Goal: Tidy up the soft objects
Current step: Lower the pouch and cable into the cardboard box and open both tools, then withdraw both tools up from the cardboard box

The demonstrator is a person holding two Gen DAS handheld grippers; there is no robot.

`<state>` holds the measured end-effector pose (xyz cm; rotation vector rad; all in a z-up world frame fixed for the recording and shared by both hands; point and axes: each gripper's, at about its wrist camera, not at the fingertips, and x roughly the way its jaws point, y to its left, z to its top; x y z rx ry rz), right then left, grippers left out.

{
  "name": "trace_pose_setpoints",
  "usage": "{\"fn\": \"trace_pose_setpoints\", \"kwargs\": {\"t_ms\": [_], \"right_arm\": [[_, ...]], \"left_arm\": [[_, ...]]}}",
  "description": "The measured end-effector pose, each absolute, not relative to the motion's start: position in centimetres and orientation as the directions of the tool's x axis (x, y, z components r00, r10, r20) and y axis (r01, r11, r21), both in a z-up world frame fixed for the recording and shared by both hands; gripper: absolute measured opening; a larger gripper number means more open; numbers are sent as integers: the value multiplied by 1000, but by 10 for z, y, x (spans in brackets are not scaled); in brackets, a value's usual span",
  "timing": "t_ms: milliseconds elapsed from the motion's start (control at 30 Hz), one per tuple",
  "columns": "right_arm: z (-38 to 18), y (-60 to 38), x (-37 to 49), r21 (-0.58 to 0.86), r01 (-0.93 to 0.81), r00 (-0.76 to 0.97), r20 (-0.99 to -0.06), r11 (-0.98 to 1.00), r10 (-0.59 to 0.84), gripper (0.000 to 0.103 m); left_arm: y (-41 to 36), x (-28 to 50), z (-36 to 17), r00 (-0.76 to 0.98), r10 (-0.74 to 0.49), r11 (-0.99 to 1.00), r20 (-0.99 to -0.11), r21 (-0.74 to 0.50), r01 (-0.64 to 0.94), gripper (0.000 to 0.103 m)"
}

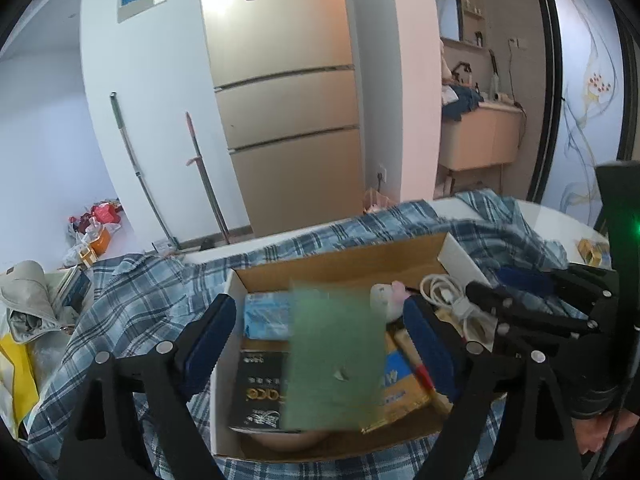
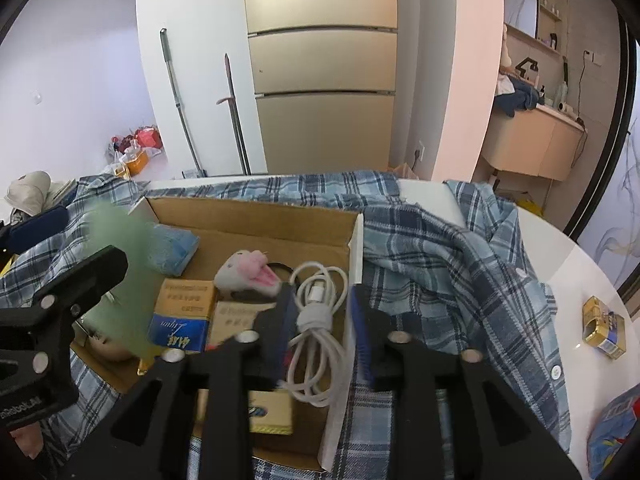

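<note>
With both tongs spread over the box [image 1: 344,268], the green cloth [image 1: 334,356] drops free between the L tongs [image 1: 320,344], blurred, nothing pinched. R tongs [image 2: 320,320] straddle the box wall by the cable [image 2: 316,312]. Plaid shirt [image 2: 440,248] beyond them isn't sorted yet.

An open cardboard box [image 2: 256,216] sits on a plaid shirt [image 2: 440,256], packed nearly full: green cloth [image 1: 332,356], coiled white cable [image 2: 316,300], plush toy [image 2: 248,272] and small cartons [image 2: 180,320]. Bare room shows only along its far wall. The white table [image 2: 568,264] on the right is mostly open.
</note>
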<state>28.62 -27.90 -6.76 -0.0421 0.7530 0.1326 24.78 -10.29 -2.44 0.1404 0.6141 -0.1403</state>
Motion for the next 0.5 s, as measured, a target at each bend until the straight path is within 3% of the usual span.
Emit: {"fn": "trace_pose_setpoints", "kwargs": {"t_ms": [33,300,500], "right_arm": [[-66,-279,285,1,-126,732,-675,992,94,57],[-49,-276,275,-16,-125,791,-605,992,90,57],[-32,-276,266,-13,-123,823,-560,992,95,57]], "left_arm": [[-101,248,-23,810,-91,982,-579,83,170,88],[-90,239,-6,845,-113,986,-523,44,159,88],[-91,214,20,895,-87,984,-438,104,147,88]]}}
